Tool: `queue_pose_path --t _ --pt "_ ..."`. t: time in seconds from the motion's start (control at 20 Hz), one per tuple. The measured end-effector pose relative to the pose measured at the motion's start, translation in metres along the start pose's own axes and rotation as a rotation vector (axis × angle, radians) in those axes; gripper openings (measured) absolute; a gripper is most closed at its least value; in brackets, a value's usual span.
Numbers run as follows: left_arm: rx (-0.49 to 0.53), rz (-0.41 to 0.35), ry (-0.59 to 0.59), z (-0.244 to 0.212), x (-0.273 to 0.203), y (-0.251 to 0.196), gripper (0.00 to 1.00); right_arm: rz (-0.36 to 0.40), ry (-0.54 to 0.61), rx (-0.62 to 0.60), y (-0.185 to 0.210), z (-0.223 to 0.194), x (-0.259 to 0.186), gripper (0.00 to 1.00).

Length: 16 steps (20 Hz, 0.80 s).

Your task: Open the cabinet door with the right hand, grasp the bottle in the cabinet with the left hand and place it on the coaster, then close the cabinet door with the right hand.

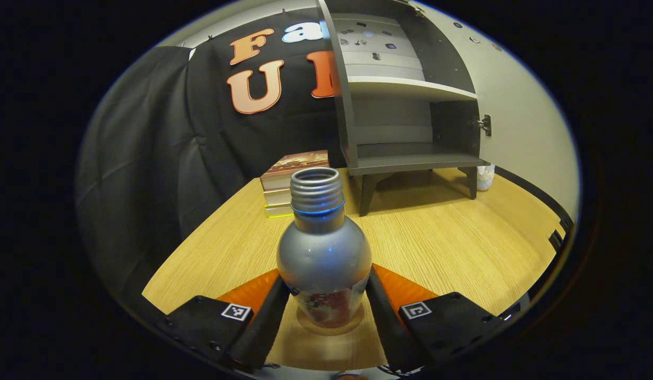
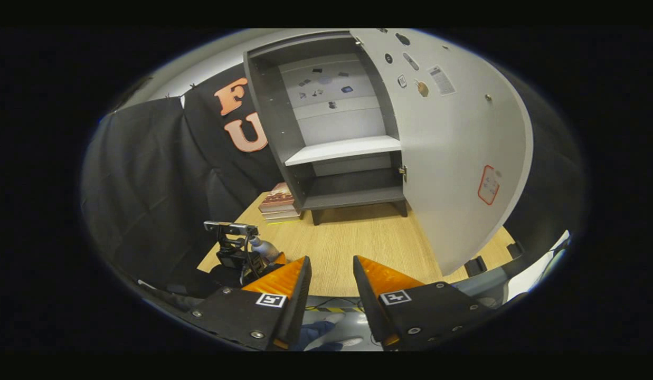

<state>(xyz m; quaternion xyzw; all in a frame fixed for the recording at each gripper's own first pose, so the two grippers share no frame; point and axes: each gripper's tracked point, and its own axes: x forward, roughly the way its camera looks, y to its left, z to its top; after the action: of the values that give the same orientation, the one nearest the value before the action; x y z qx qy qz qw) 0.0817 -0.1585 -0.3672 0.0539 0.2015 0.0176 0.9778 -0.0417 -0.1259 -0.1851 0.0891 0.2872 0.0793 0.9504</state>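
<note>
Behind bottle (image 1: 323, 253) — stacked books (image 1: 291, 182), open cabinet (image 1: 405, 105), door (image 2: 453, 158) swung wide

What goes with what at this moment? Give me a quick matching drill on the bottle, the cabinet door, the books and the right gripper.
Column one:
1. bottle
2. cabinet door
3. books
4. right gripper

Column two:
a. swung wide open
b. stacked on the table beside the cabinet
c. open, holding nothing, above the table's near edge
d. upright on the coaster, between the left gripper's fingers

Pairs: 1-d, 2-a, 3-b, 4-c.

The coaster shows under the bottle's base in the left gripper view. Whether the left gripper presses the bottle is unclear.
</note>
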Motion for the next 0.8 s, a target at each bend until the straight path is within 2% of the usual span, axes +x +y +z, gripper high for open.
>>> queue_pose_path --t 0.2,0.45,0.65,0.8 --pt "-0.014 0.002 -0.006 0.007 -0.007 0.002 0.98 0.0 -0.01 0.007 -0.003 0.001 -0.005 0.5" --pt "-0.005 0.022 -0.065 0.042 -0.021 0.007 0.98 0.012 -0.046 0.021 -0.003 0.01 -0.018 0.5" --pt "-0.006 0.065 -0.178 0.108 -0.044 0.02 0.98 0.011 -0.122 0.024 -0.009 0.032 -0.039 0.5" --pt "-0.007 0.081 -0.299 0.172 -0.068 0.025 0.98 -0.008 -0.219 0.023 -0.021 0.066 -0.064 0.5"
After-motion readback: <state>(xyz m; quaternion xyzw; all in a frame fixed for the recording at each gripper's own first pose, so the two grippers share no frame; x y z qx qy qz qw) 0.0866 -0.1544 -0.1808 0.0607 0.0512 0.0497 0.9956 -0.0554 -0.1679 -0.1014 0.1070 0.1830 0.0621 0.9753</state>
